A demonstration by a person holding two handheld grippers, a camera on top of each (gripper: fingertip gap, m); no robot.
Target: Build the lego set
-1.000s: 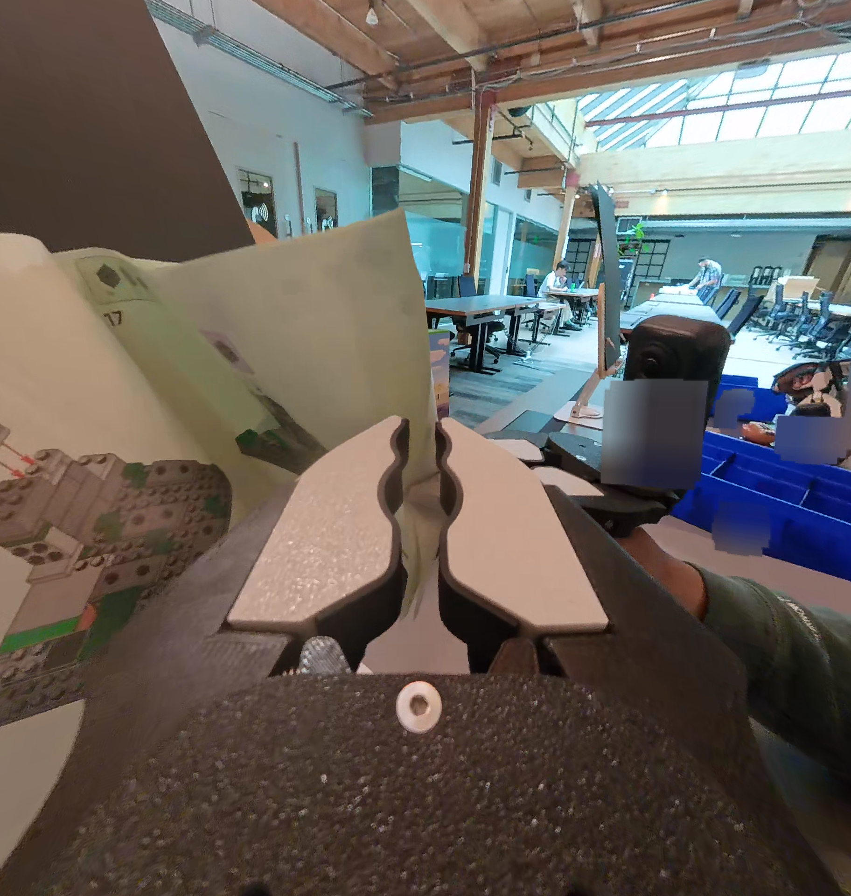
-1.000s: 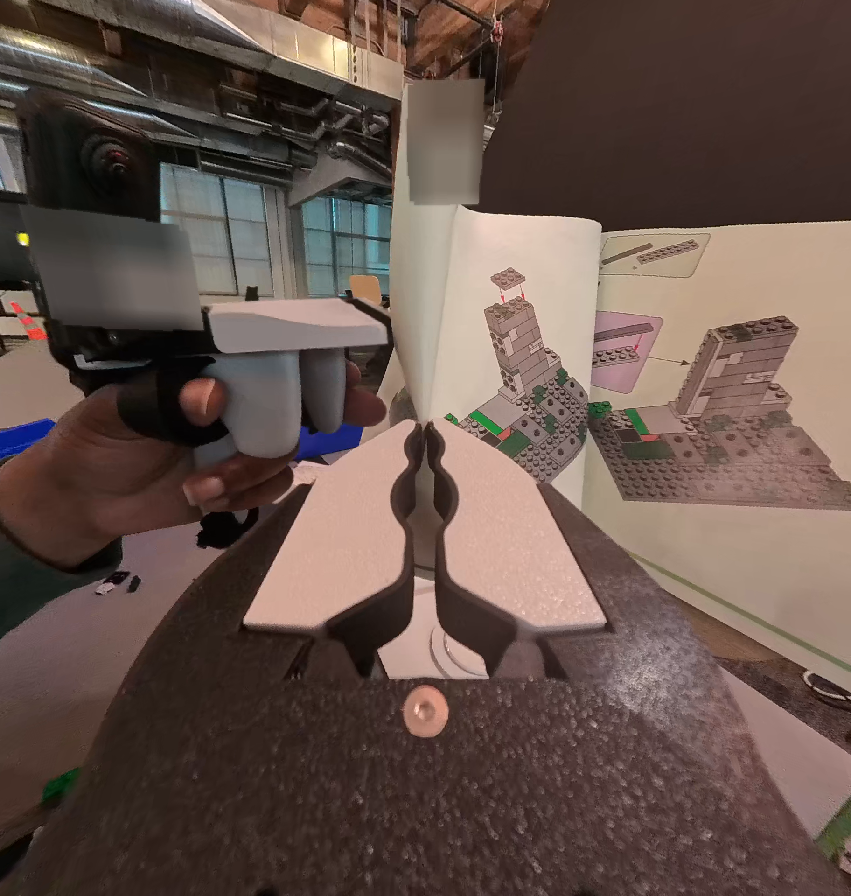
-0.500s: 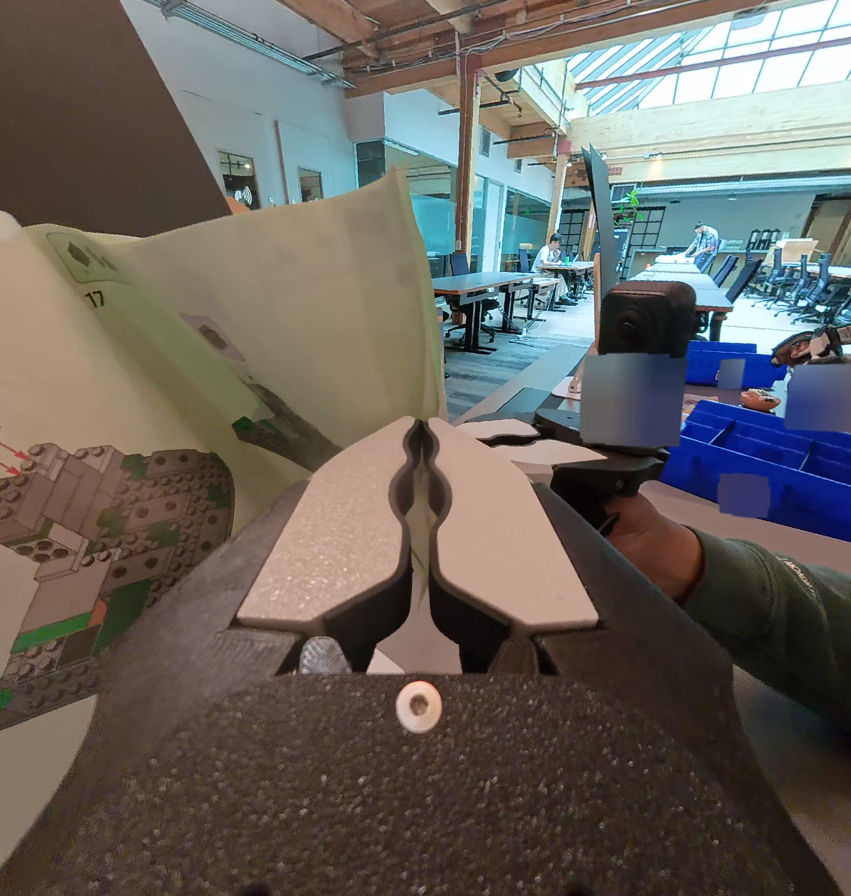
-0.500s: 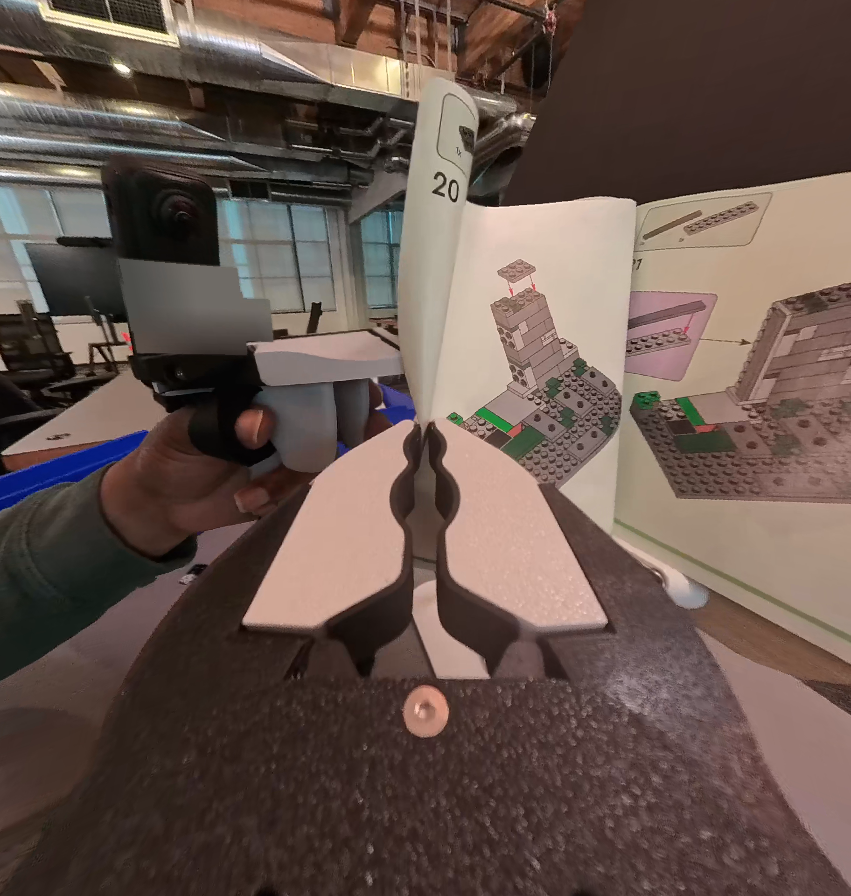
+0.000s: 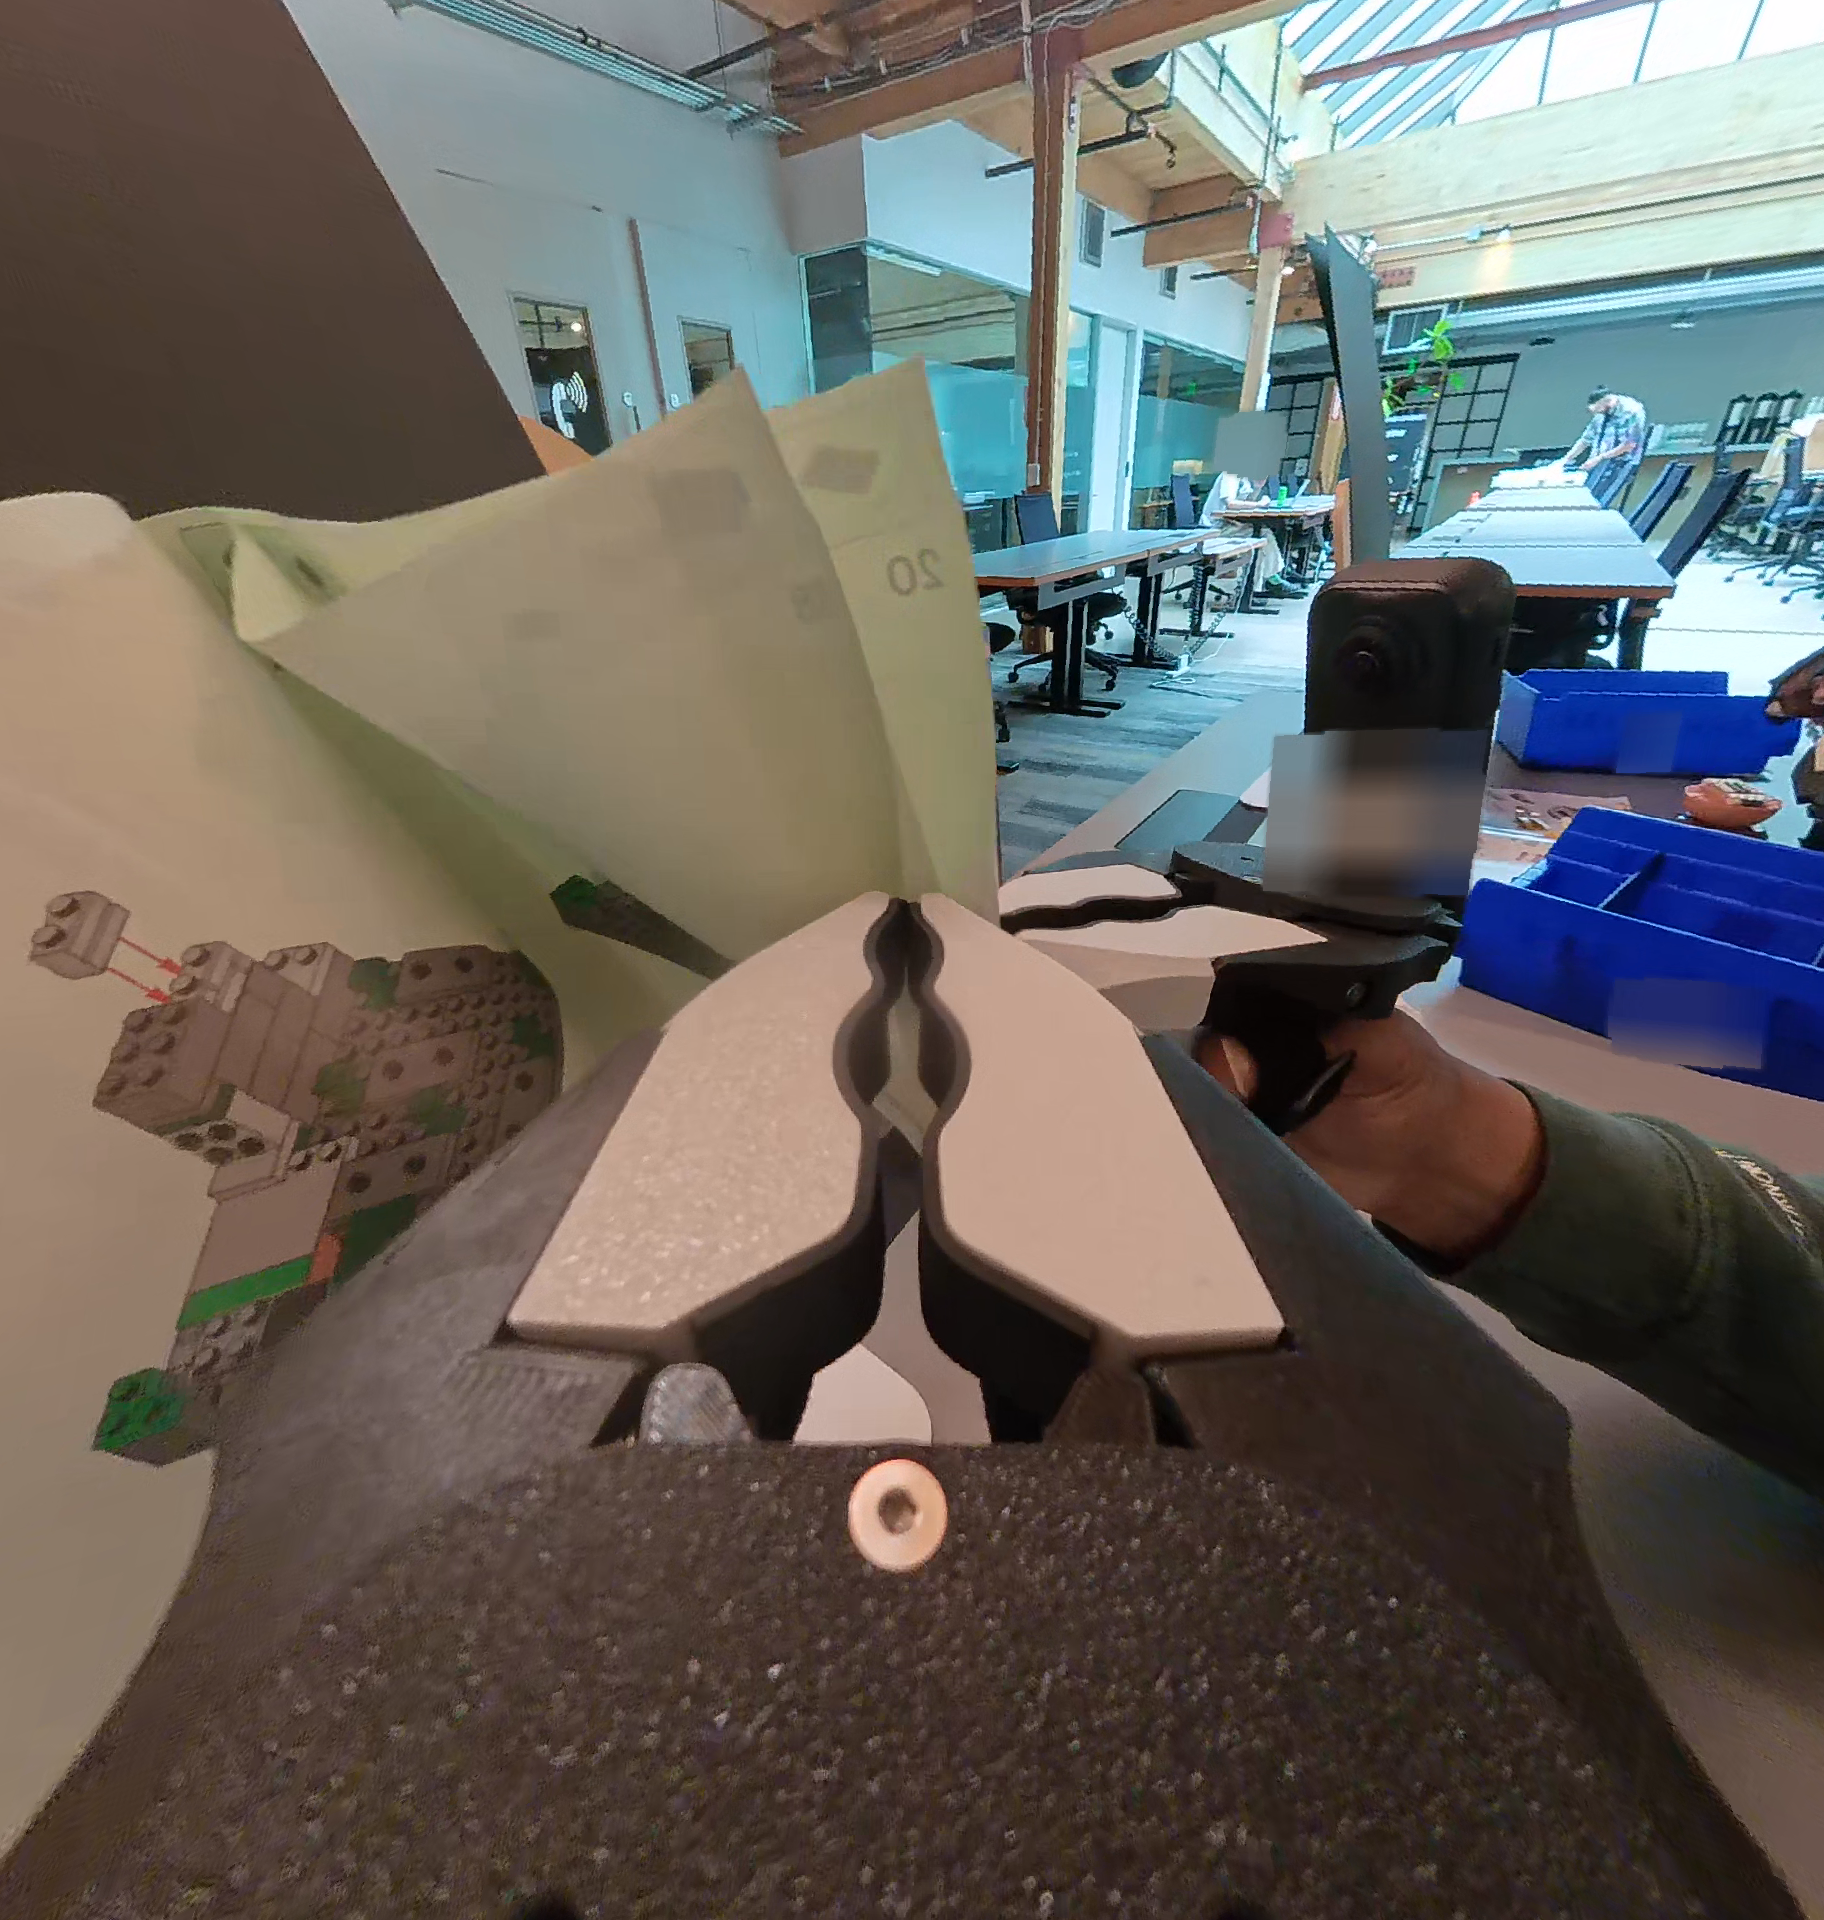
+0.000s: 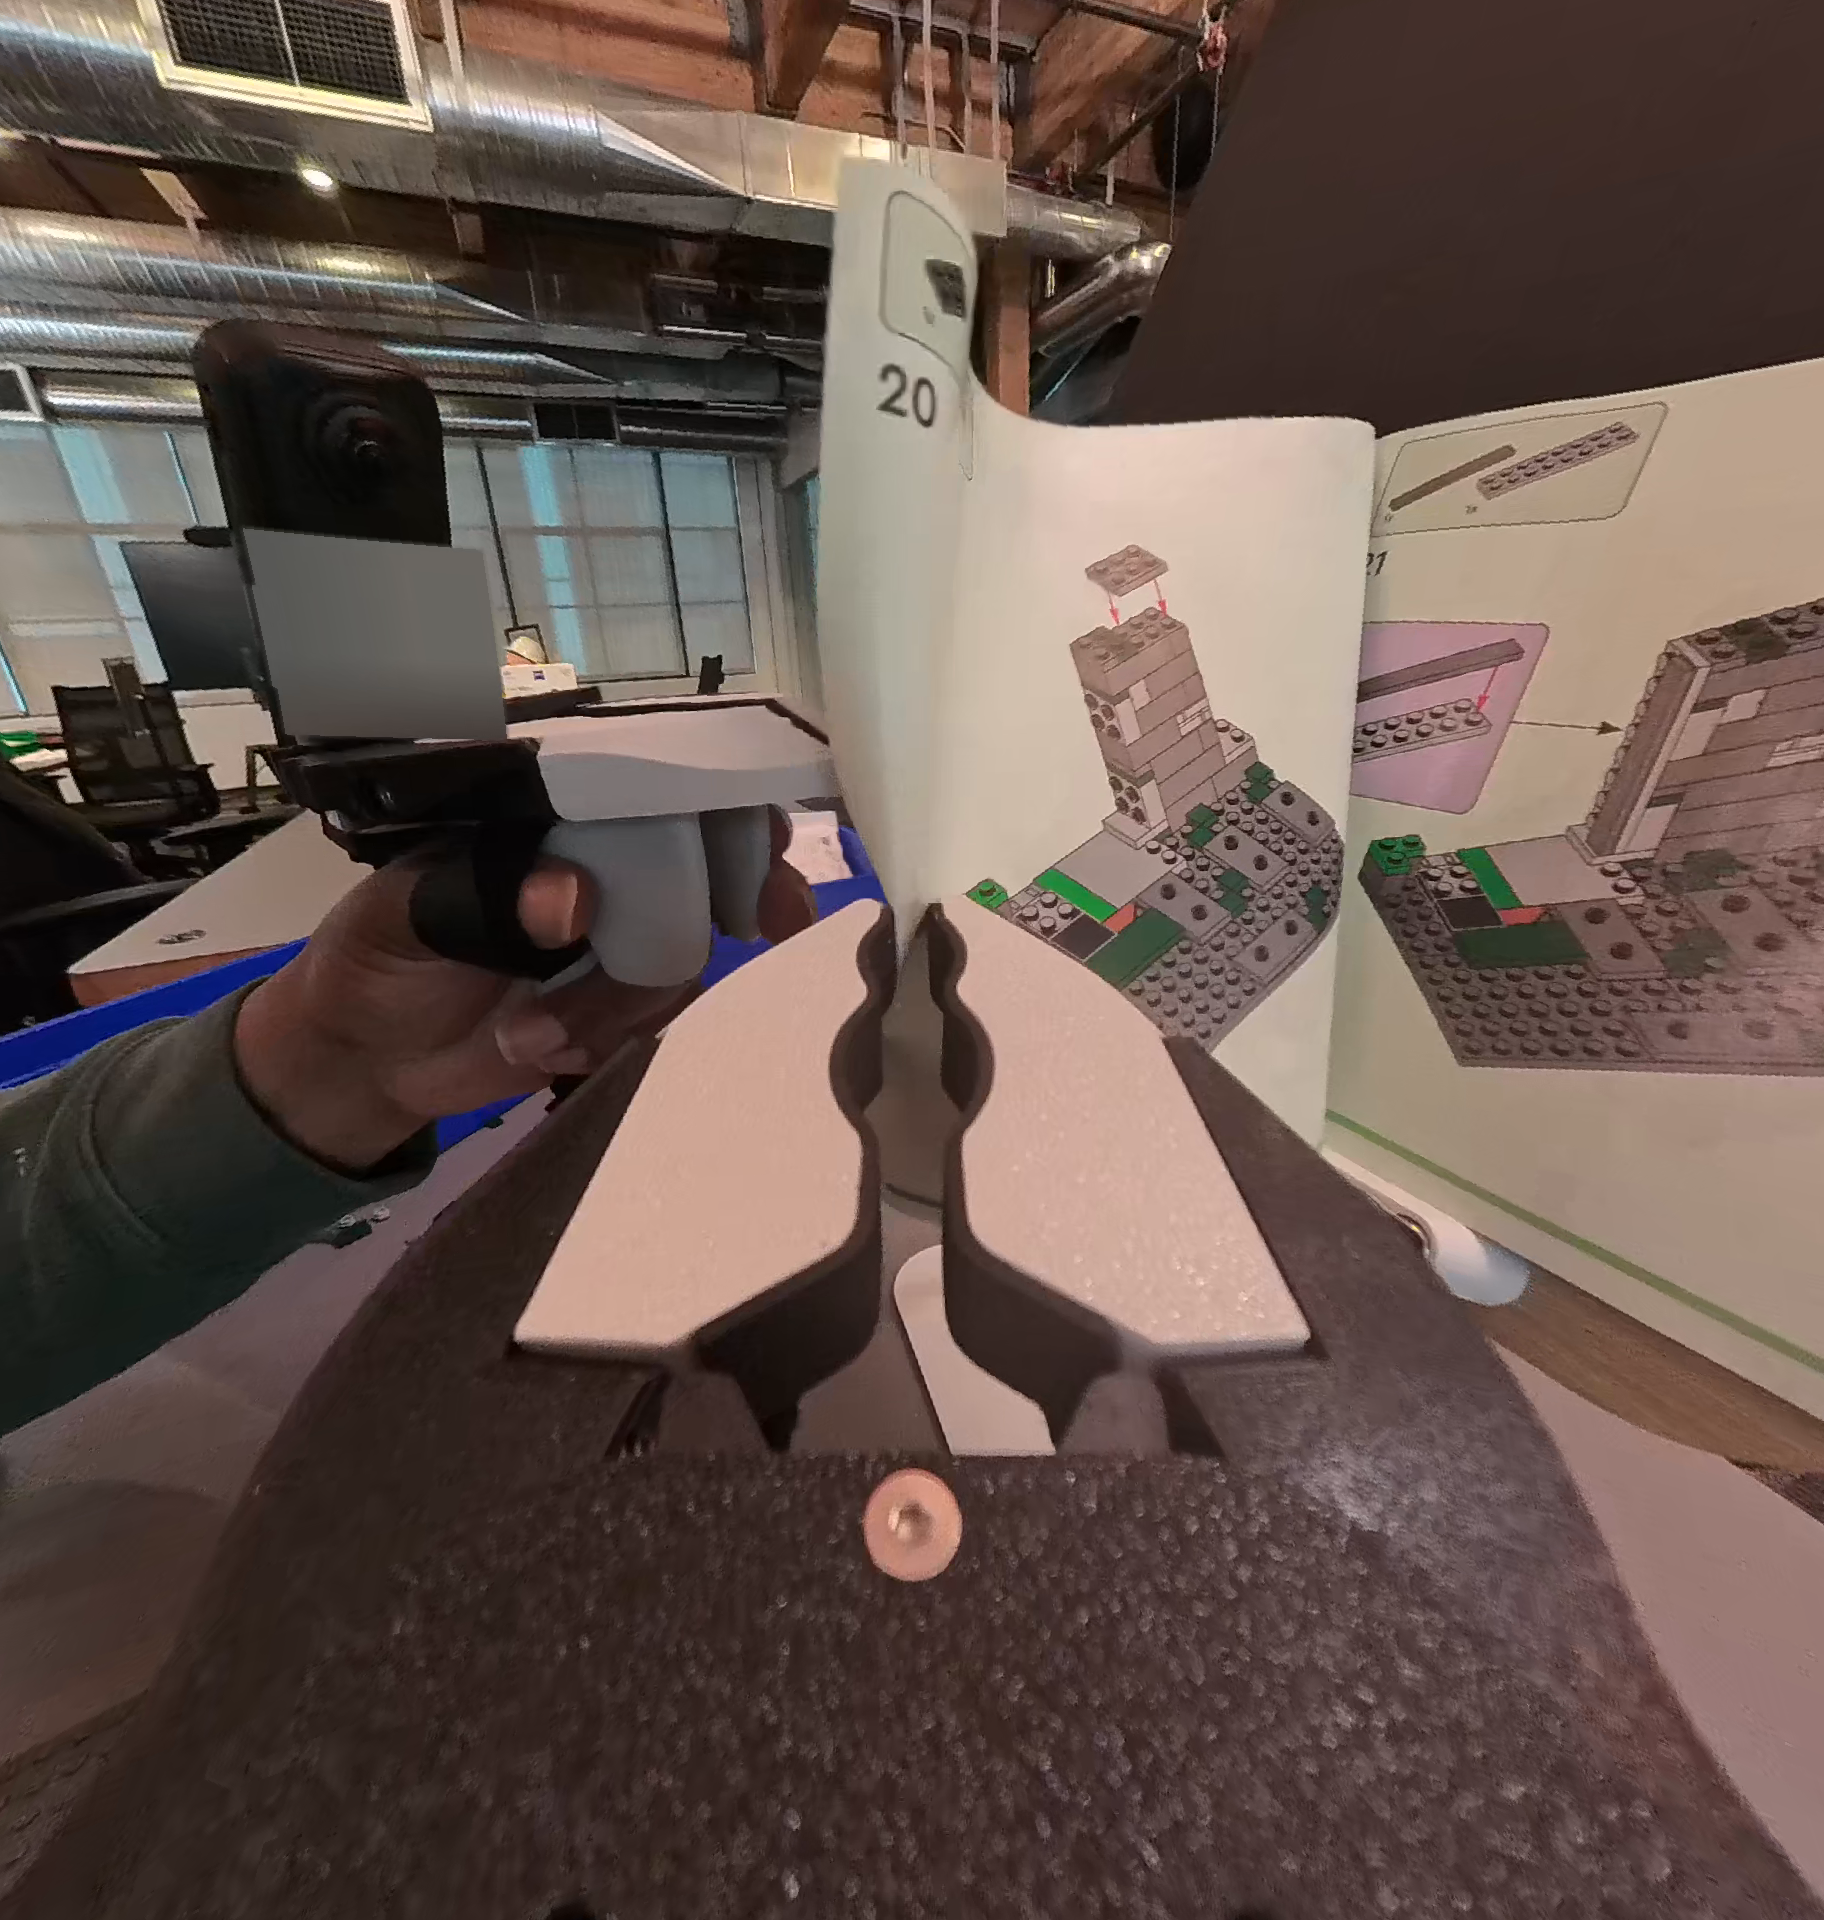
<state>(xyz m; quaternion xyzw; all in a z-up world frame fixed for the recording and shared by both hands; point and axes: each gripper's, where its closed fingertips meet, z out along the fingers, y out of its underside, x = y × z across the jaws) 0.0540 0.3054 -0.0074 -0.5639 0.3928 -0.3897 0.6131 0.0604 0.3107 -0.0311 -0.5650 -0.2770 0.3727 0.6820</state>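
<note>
Open-plan office behind, grey desk (image 5: 1666, 1455) below. Pale-green paper instruction booklet (image 6: 1614, 831) stands open, spine running away from me, pages upright. One loose page (image 6: 1043, 675) stands edge-on, running straight up from my right claw (image 6: 913, 920), which is pinched shut on its lower edge. Left claw (image 5: 903, 920) also closed on a page edge (image 5: 679, 644), just beside the right. No bricks in view. Turn looks like right's job: sweep sideways across the spine.
</note>
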